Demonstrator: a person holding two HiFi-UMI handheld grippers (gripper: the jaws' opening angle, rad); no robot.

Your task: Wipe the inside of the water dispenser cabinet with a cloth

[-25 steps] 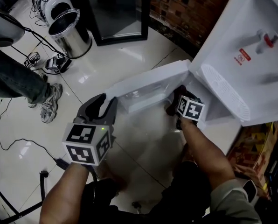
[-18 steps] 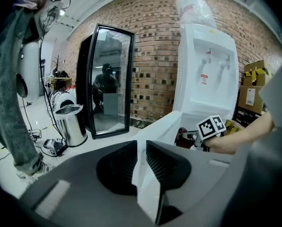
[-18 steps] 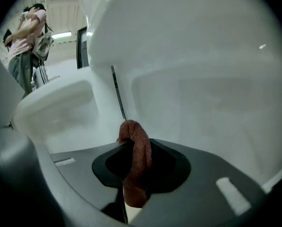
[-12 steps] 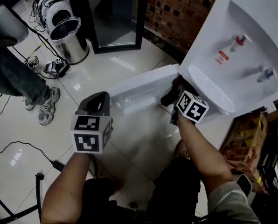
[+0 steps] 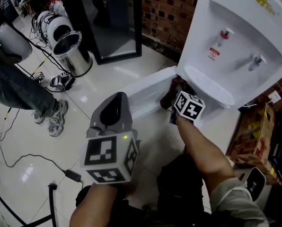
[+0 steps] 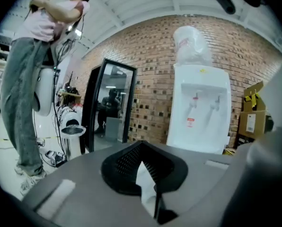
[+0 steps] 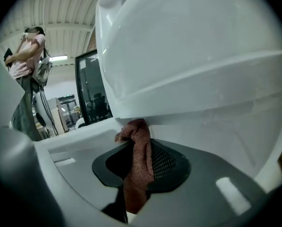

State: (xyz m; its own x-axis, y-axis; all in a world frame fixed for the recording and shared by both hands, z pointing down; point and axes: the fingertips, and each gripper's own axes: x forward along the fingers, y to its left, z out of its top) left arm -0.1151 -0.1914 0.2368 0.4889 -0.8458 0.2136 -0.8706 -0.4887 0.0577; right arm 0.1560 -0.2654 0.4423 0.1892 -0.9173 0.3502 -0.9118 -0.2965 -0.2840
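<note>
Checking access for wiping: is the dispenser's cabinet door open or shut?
Open: the cabinet door stands swung out from the water dispenser, its inner side showing.

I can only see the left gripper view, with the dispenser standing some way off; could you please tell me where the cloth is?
Observer: The reddish cloth is clamped in the right gripper.
Operator: Thank you. Where is that gripper?
Observer: It is close against the water dispenser, just beneath the drip tray.
Operator: Is the cabinet door open?
Observer: Yes, the white cabinet door is swung open, toward the left of the head view.
</note>
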